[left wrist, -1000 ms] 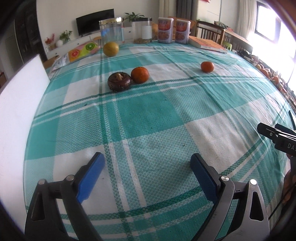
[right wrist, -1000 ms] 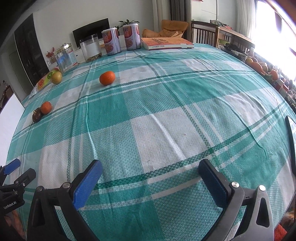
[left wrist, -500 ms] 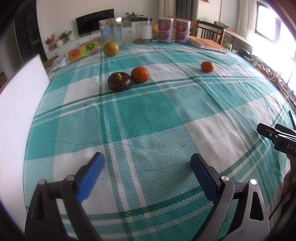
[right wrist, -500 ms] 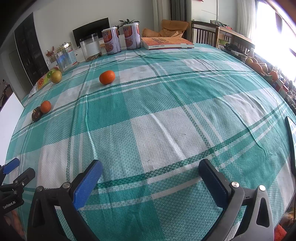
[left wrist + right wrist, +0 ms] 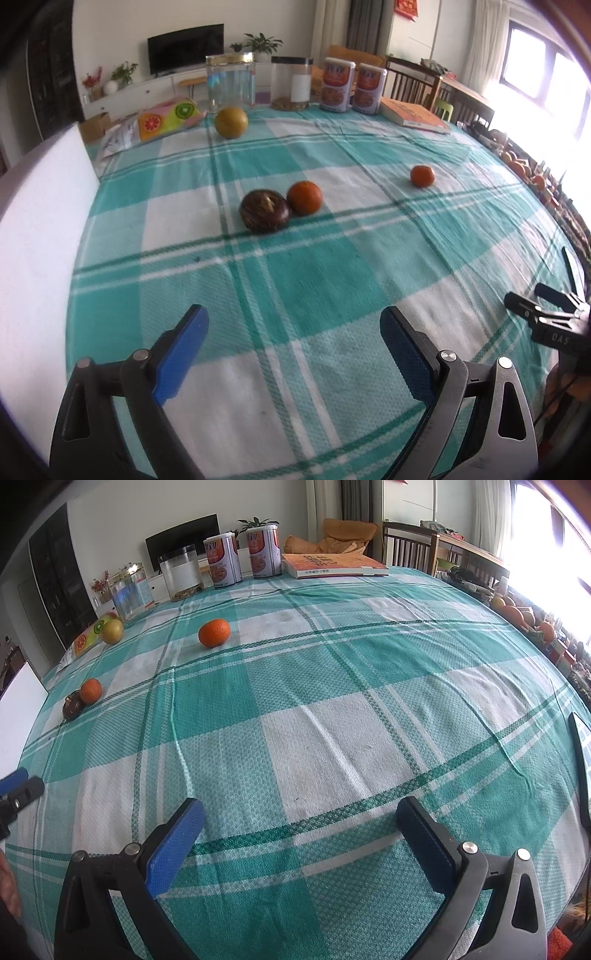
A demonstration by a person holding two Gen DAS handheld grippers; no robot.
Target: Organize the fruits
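Both hand-held tools hover with jaws spread wide and empty over a teal-and-white checked tablecloth point(image 5: 295, 277): the left gripper point(image 5: 293, 332) faces a dark brown mangosteen point(image 5: 264, 211) touching an orange point(image 5: 304, 198), with a second orange point(image 5: 422, 175) well apart to the right and a yellow-green fruit point(image 5: 231, 122) near a glass jar point(image 5: 231, 83); the right gripper point(image 5: 301, 829) holds nothing

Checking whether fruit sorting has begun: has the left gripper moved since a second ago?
Yes, slightly. In its own view the mangosteen and touching orange sit lower than before, so the open left gripper advanced or tilted.
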